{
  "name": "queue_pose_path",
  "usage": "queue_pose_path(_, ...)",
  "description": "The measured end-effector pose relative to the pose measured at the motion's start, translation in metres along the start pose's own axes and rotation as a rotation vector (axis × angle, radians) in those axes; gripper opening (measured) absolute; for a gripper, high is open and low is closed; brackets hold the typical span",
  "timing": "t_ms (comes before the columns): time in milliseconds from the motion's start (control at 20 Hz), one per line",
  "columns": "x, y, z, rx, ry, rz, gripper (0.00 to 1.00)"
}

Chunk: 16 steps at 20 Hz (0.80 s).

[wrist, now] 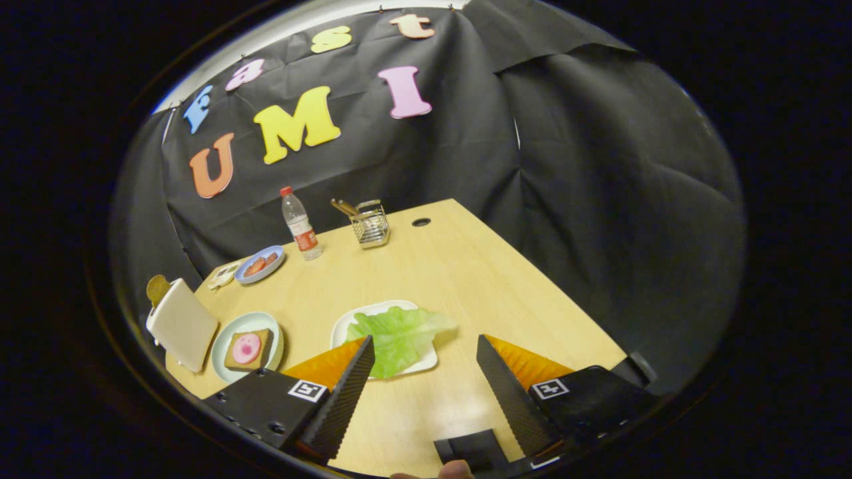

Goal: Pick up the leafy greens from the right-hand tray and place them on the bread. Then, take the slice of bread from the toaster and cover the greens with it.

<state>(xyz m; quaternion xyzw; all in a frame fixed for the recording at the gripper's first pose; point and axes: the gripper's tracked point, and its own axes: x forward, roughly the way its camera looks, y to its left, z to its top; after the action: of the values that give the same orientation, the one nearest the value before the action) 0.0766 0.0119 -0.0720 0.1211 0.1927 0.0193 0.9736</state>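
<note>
On the far left of the wooden table (466, 279) stands the toaster (181, 324), a slice of bread (158, 289) poking up from its top. Just beside it sits a pale green plate (225, 339) holding the bread (247, 350) with a pink round of meat on it. Further back, a blue dish (261, 265) carries some reddish food (too small to name), with a water bottle (301, 233) next to it and a wire holder (370, 224) of utensils beyond.

Nearer, the white tray (346, 322) holds the leafy greens (398, 336), one broad leaf draped over its far rim. The gripper (421, 362) hovers above the table with its fingers wide apart and nothing between them; the leaf lies just ahead, partly behind the left finger.

The leaf looks very light, limp and easily torn, so it would likely flop once lifted. A pinch at the thicker ribbed middle seems a safer hold than the frilly edge.
</note>
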Motion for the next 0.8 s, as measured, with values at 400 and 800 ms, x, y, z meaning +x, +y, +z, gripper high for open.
queue_pose_path(400, 0.063, 0.008, -0.013, 0.159, 0.111, -0.023, 0.95)
queue_pose_path(800, 0.101, 0.012, -0.016, 0.355, 0.171, -0.010, 0.48)
